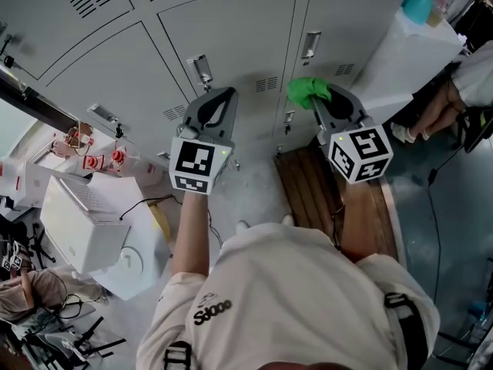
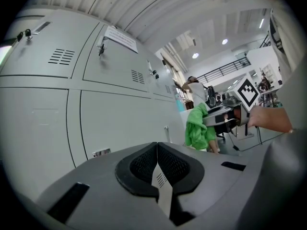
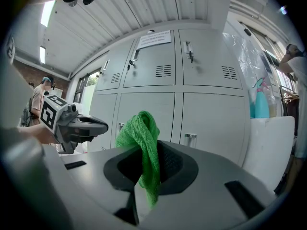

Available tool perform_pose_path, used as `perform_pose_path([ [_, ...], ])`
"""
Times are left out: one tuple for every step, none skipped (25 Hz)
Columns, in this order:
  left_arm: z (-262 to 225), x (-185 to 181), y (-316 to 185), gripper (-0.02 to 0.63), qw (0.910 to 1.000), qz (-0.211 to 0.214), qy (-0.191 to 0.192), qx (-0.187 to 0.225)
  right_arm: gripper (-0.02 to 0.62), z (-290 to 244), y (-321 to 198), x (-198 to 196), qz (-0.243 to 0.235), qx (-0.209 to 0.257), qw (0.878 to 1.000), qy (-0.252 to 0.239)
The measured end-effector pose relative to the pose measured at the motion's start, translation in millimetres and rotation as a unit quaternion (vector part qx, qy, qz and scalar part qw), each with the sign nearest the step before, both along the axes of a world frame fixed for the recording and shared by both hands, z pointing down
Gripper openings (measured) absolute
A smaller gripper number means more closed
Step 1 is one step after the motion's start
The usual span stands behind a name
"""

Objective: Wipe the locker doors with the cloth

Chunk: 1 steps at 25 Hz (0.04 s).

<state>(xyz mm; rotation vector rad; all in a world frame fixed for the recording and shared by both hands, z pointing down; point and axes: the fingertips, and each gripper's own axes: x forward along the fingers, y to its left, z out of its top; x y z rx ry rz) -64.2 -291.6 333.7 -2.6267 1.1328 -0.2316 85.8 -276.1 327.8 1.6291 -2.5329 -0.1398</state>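
gripping a bunched green cloth (image 3: 142, 140), the right claw (image 1: 318, 105) holds it close to the grey locker doors (image 1: 231, 37), ready to wipe; the left claw (image 1: 222, 99), closed and empty, hangs alongside.

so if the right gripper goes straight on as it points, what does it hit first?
The locker door straight ahead, likely the lower middle one. The green cloth clamped in the right gripper leads, so it touches first. Gap is unclear.
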Motion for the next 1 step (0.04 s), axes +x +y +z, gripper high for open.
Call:
perform_pose_path([
  [1.5, 0.4, 0.1, 0.018, 1.0000, 0.001, 0.000, -0.001, 0.046, 1.0, -0.4, 0.3, 0.001, 0.000, 1.000, 0.001],
])
